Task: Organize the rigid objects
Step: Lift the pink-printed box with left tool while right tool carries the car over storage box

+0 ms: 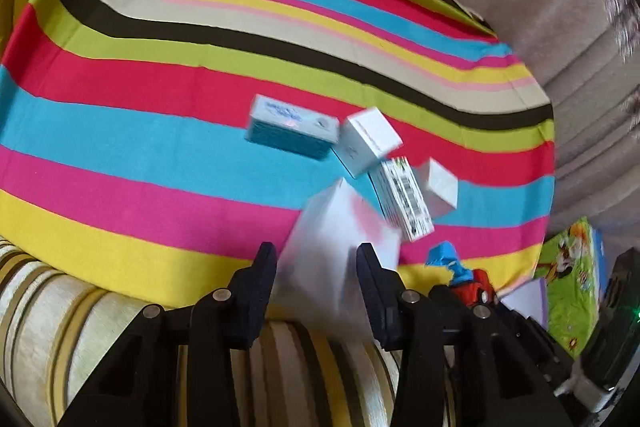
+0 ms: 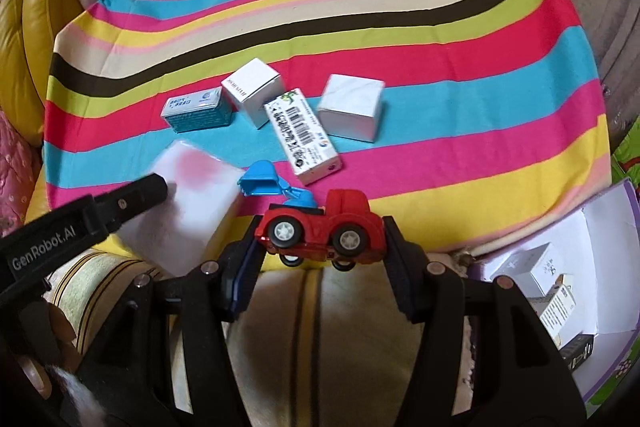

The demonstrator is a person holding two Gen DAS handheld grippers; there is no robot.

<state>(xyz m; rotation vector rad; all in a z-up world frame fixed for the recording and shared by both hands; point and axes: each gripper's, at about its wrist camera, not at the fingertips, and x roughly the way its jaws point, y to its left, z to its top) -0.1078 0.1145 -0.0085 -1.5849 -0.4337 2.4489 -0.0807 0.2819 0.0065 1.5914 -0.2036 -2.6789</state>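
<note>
left gripper [image 1: 316,263]: clamped on blurred white box [image 1: 340,247], lifted over striped cloth [image 1: 160,147] edge | right gripper [image 2: 320,231]: gripping red toy truck [image 2: 324,227] with blue scoop [image 2: 260,177] | on cloth: teal box [image 2: 198,113], white cube [image 2: 254,93], barcode carton [image 2: 306,135], silver-white box [image 2: 352,107] | open tray box [image 2: 600,227] at right, small cartons inside

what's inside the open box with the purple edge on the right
Inside the open box, small cartons lie against its white lining. The right gripper's arm and the picture's edge hide its nearer part.
</note>
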